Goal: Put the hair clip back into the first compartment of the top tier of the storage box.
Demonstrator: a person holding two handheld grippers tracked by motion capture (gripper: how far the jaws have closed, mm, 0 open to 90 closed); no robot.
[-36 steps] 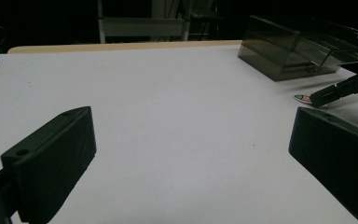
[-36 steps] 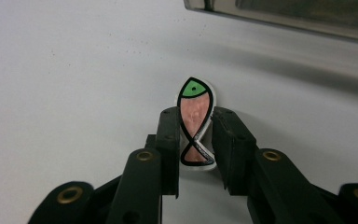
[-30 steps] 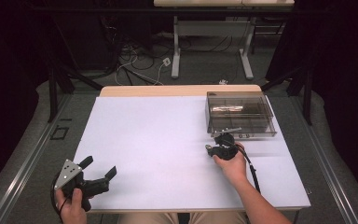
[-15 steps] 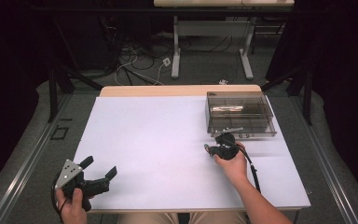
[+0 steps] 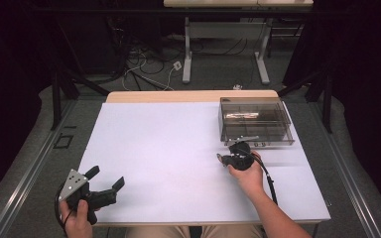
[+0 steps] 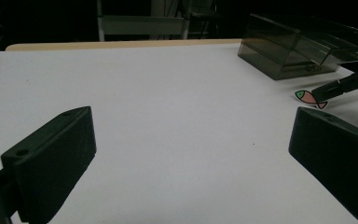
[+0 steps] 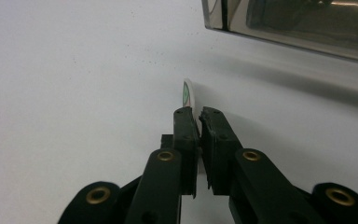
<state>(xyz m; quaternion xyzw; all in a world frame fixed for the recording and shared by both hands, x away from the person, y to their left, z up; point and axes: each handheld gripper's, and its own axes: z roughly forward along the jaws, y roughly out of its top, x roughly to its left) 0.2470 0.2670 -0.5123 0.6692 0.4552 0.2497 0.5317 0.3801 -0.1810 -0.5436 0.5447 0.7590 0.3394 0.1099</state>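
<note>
- Tongs on the right [image 7: 196, 114] are pinched narrow on a small fish sticker [image 7: 188, 95], having just been closing; in the right gripper view the sticker stands on edge between the two black tips, low in the middle of the frame, its upper part poking out beyond them
- Fish sticker [image 6: 310, 98] shows in the left gripper view at the right edge of the frame, pink and green with a white border, just above the white table [image 6: 168, 116], with the dark tip of the right tongs [image 6: 326, 91] on it
- In the high view the right tongs [image 5: 226, 159] sit right of centre, held by the right hand [image 5: 248, 173], just below the box; the sticker itself is too small to make out there
- Clear smoky box [image 5: 255, 121] stands on the table [image 5: 168, 148] in the upper right part of the sheet, near the tongs but apart from them; its corner fills the upper right of the right gripper view [image 7: 289, 23]
- Left tongs [image 5: 104, 181] rest at the lower left of the high view, in the left hand [image 5: 77, 218], spread wide with nothing between them; in the left gripper view the two black pads [image 6: 51, 158] stand far apart at the bottom corners over bare table
- Left tongs are well apart from the sticker and the box
</note>
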